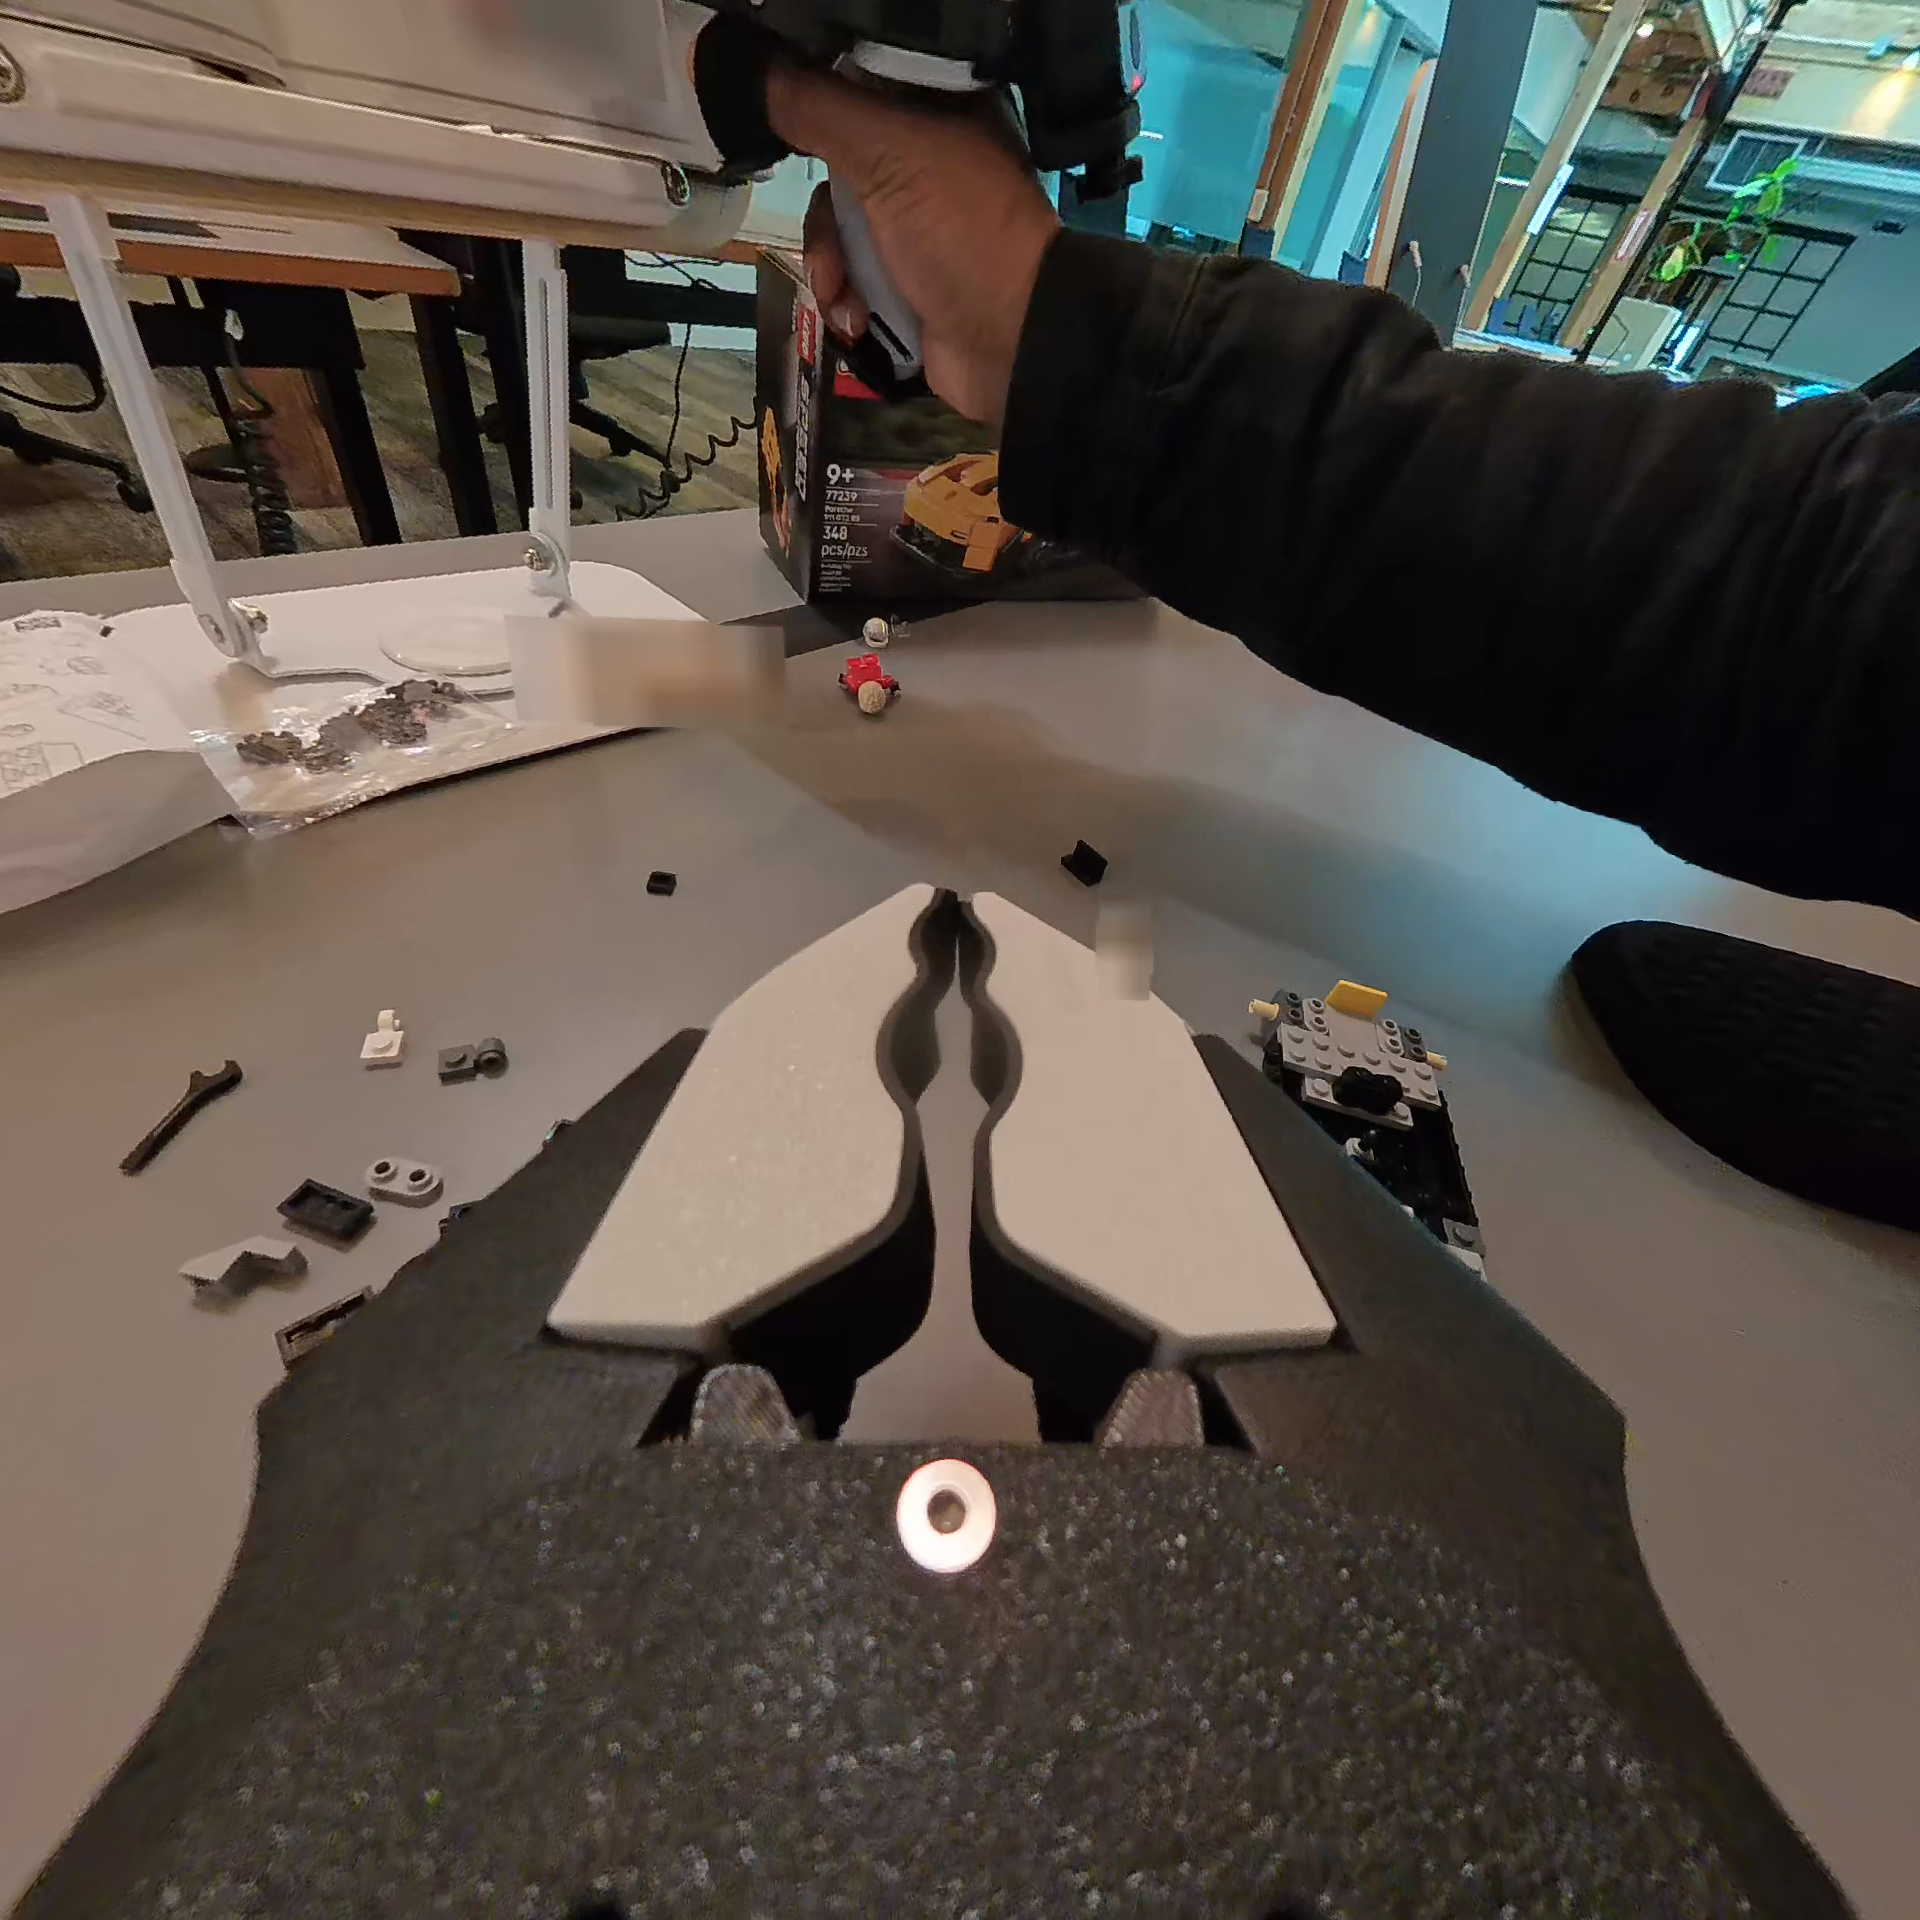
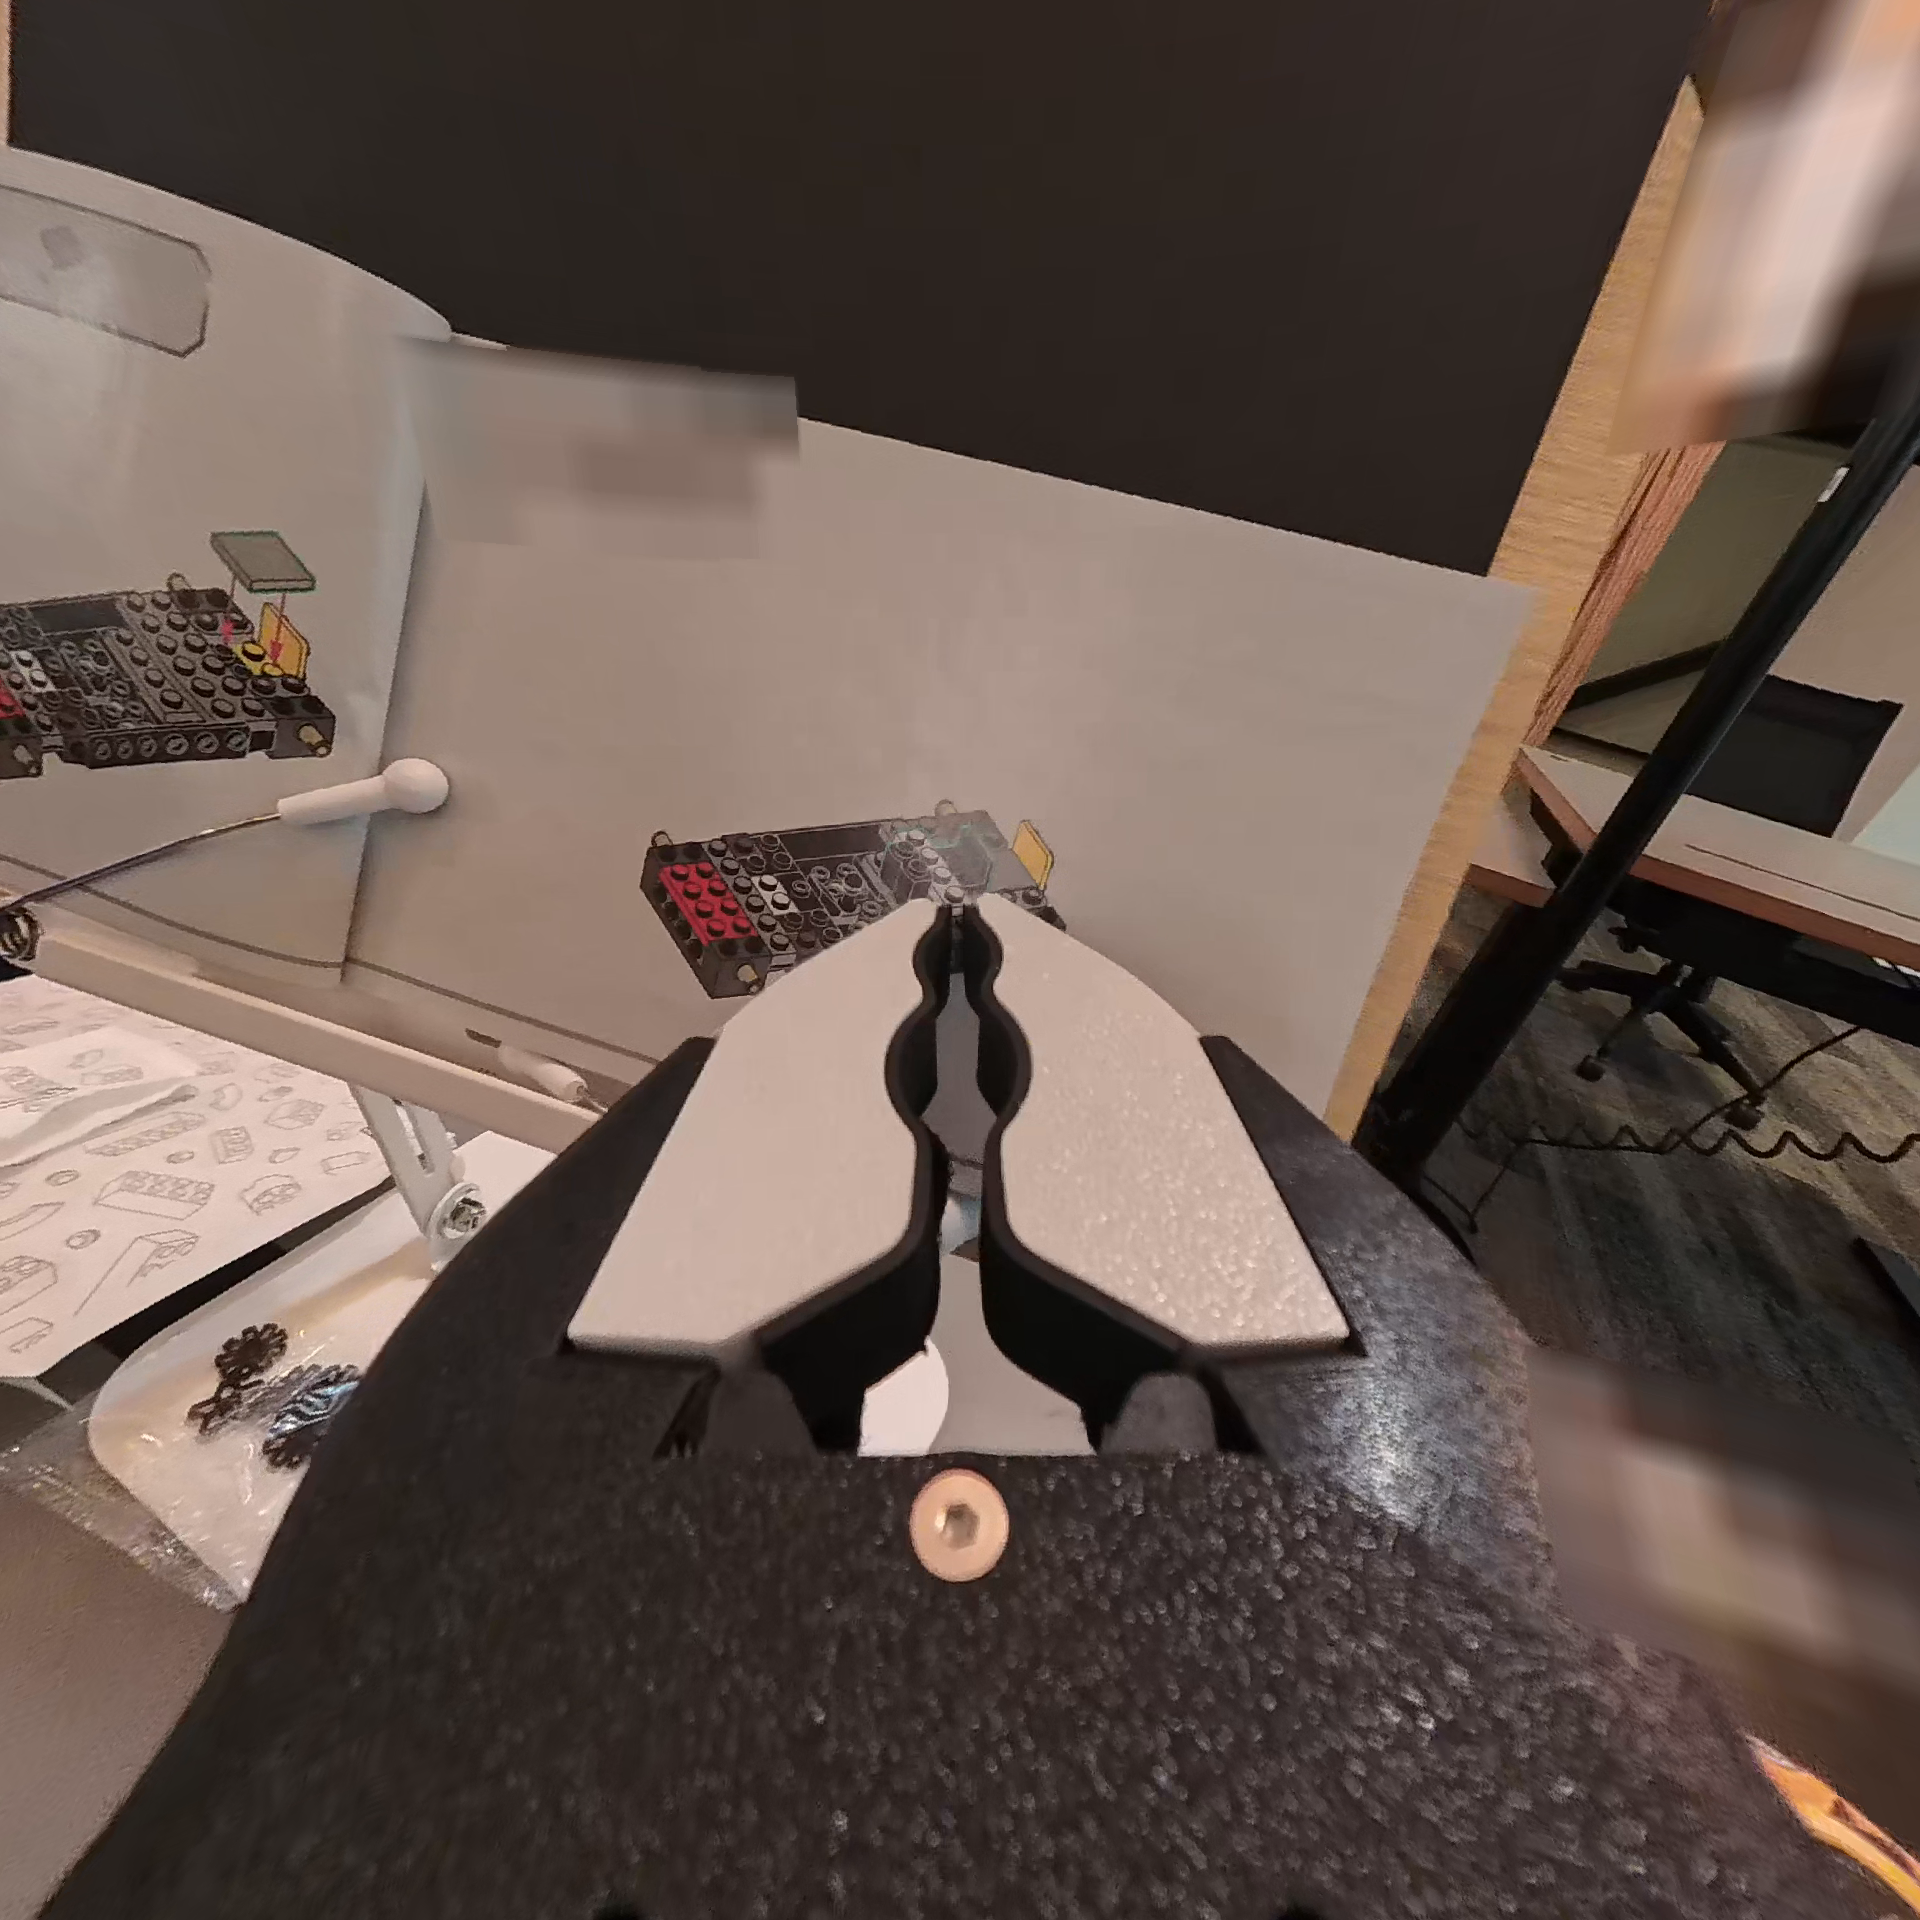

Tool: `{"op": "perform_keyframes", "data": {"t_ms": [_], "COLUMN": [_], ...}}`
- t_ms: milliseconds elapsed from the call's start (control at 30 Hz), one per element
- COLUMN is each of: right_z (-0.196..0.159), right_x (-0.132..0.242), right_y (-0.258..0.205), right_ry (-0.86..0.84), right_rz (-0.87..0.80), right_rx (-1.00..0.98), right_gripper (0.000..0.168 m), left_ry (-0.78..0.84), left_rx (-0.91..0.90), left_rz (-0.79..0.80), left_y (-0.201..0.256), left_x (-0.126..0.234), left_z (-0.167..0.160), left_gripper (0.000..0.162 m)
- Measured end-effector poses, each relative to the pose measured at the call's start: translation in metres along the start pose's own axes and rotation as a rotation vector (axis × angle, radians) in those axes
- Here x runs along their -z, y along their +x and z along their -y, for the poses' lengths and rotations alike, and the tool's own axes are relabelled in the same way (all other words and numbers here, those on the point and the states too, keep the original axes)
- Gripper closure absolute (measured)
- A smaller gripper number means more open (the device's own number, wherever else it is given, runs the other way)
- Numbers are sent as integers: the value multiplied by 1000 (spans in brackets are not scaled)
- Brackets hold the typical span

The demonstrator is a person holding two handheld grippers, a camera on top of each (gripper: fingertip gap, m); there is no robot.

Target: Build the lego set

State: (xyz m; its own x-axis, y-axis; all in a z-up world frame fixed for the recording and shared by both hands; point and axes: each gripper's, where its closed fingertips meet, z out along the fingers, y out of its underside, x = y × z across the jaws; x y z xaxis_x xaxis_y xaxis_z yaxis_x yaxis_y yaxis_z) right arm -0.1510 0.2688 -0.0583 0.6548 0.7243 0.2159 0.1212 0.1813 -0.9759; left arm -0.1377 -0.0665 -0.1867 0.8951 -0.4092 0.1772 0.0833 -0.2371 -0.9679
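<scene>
Left wrist view looks low across a plain grey desk toward an open office with dark chairs, wooden beams and tall windows. The left gripper hovers over the middle of the desk with its tips nearly together and nothing visible between them. Just to its right lies the partly built lego model, black and grey with one yellow tile on top. Loose pieces are scattered to the left, two small black pieces sit ahead, and a small red piece lies near the lego box at the far edge. A clear bag of black parts rests on printed paper beside a white stand. A person's hand and dark sleeve cross the upper right and cover part of the box. Right wrist view shows the right gripper, likewise almost closed and empty, raised before the open instruction booklet propped on the stand. Blurred patches hide parts of the page, and the gripper bodies cover the desk beneath them.
</scene>
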Motion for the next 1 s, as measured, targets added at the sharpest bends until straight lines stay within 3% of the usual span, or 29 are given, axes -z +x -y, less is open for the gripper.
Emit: {"op": "perform_keyframes", "data": {"t_ms": [1000], "right_z": [9], "right_x": [-5], "right_y": [5], "right_ry": [7], "right_rz": [6], "right_rx": [9], "right_gripper": [166], "left_ry": [-13], "left_rx": [9], "left_rz": [-13], "left_y": [1], "left_x": [-1], "left_z": [-3], "left_gripper": [162]}}
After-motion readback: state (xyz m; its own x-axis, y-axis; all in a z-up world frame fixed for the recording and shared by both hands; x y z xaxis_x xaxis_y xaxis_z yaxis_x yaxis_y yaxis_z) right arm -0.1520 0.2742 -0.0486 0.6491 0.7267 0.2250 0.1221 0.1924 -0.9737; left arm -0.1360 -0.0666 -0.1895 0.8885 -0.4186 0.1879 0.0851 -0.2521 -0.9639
